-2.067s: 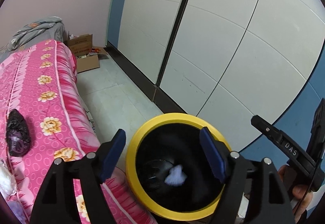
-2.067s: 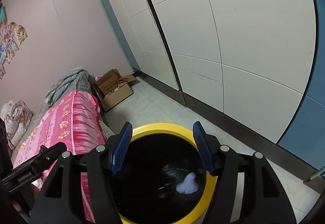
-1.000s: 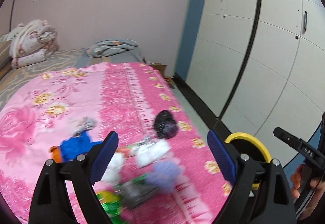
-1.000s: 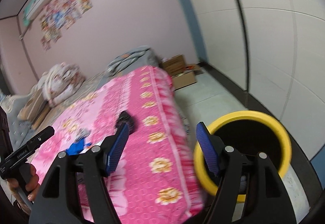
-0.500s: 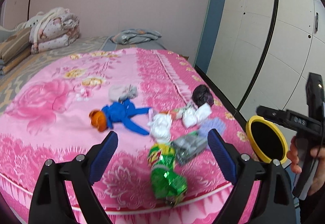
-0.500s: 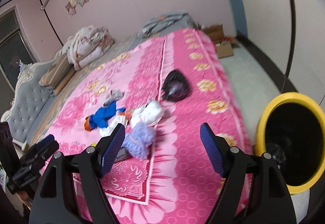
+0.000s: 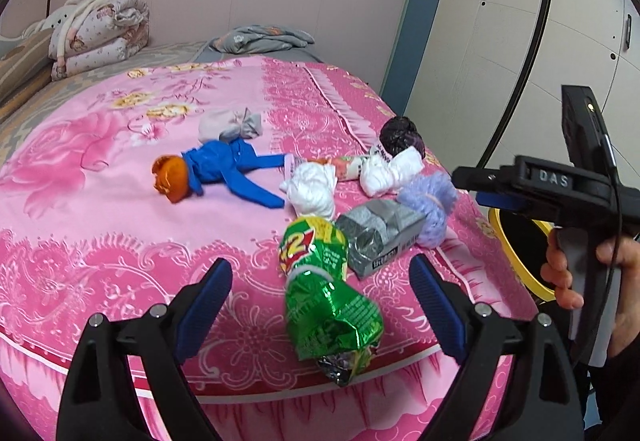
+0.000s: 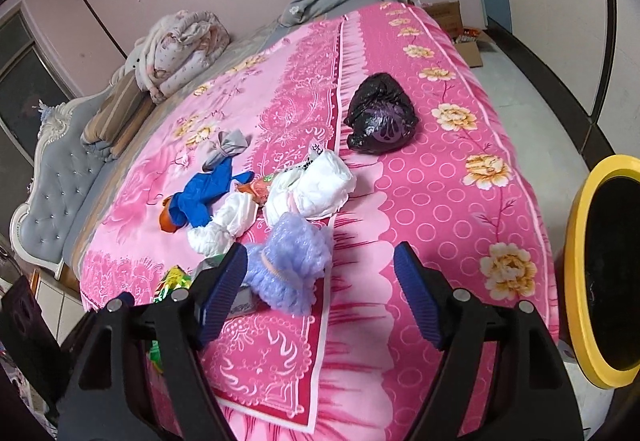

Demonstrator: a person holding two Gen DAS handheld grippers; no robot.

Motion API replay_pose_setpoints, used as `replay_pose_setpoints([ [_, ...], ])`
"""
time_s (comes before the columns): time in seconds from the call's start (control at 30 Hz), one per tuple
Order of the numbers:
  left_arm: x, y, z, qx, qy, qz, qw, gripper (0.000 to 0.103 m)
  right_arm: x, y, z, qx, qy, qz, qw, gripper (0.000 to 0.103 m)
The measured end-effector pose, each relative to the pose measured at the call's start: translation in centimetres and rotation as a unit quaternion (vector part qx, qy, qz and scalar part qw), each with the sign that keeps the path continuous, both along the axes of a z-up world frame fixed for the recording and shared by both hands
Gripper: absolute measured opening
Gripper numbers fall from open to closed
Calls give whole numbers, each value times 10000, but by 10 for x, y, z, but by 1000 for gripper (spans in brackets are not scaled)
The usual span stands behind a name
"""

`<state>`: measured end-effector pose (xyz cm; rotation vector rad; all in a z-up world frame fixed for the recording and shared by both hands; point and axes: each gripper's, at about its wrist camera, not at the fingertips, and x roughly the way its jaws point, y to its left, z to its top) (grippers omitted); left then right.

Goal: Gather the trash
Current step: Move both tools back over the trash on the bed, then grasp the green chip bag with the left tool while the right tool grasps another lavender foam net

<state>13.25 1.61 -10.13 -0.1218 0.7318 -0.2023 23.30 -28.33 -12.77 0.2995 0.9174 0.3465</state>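
Left wrist view: left hand-held gripper (image 7: 320, 301) gaping wide, empty, hovering just before green snack bag (image 7: 326, 293) lying nearest bed (image 7: 100, 209) edge. Right hand-held gripper (image 8: 320, 291) just been opening, empty, lilac wad (image 8: 292, 261) between. Yellow bin (image 8: 576, 281) standing beside bed.

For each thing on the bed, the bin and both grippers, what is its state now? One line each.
Left gripper: open, empty.
Right gripper: open, empty.
Green snack bag: crumpled, lying at bed edge.
Silver wrapper: crumpled, lying flat.
Purple wad: bunched, on bed.
Black bag: scrunched, lying apart.
Yellow bin: open, on floor.
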Motion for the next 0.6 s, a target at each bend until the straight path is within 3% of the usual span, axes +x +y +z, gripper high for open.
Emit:
replay_pose_setpoints([
  [0.27,10,-6,-14,2,128,-27,9999,84,15,13,-19,52,195,84,9998,72],
  [0.43,16,-8,-20,-52,183,-52,9998,74,24,17,-27,107,301,70,9995,66],
  [0.6,20,-10,-26,-19,236,-96,9997,57,25,20,-31,159,309,95,9994,60],
])
